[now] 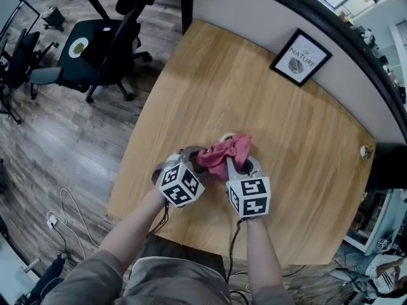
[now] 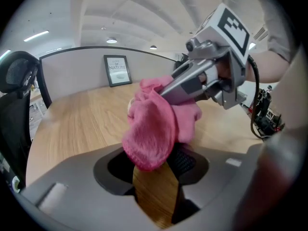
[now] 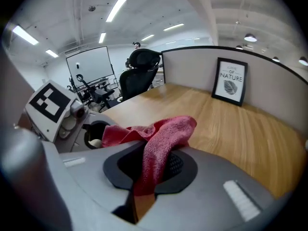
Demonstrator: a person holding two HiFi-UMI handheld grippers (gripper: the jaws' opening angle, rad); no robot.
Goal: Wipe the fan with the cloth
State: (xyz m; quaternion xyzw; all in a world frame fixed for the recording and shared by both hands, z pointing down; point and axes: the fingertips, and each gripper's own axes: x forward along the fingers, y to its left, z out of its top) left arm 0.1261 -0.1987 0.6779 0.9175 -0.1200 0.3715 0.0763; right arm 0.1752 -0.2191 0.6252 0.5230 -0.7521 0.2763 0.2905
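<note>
Hanging from the right tongs (image 3: pixel 151 170) (pinched), cloth (image 3: pixel 166 138) drapes over left tongs (image 2: pixel 155 172)

Tabletop (image 1: pixel 254 94) mid-frame, with left tongs (image 1: pixel 193 159) and right tongs (image 1: pixel 240 164) side by side over its near half. Cloth (image 1: pixel 224 152) between the two, gripped in right tongs, draped over tips of left tongs. Fan (image 1: pixel 226 136) under cloth, only an edge out on far side. Framed picture (image 1: pixel 301 57) at back of tabletop, against partition (image 1: pixel 254 11) behind. Small knob (image 1: pixel 364 150) at right edge. Office chair (image 1: pixel 102 43) on floor (image 1: pixel 57 145) left of tabletop; cable (image 1: pixel 67 208) on floor near front-left corner.
</note>
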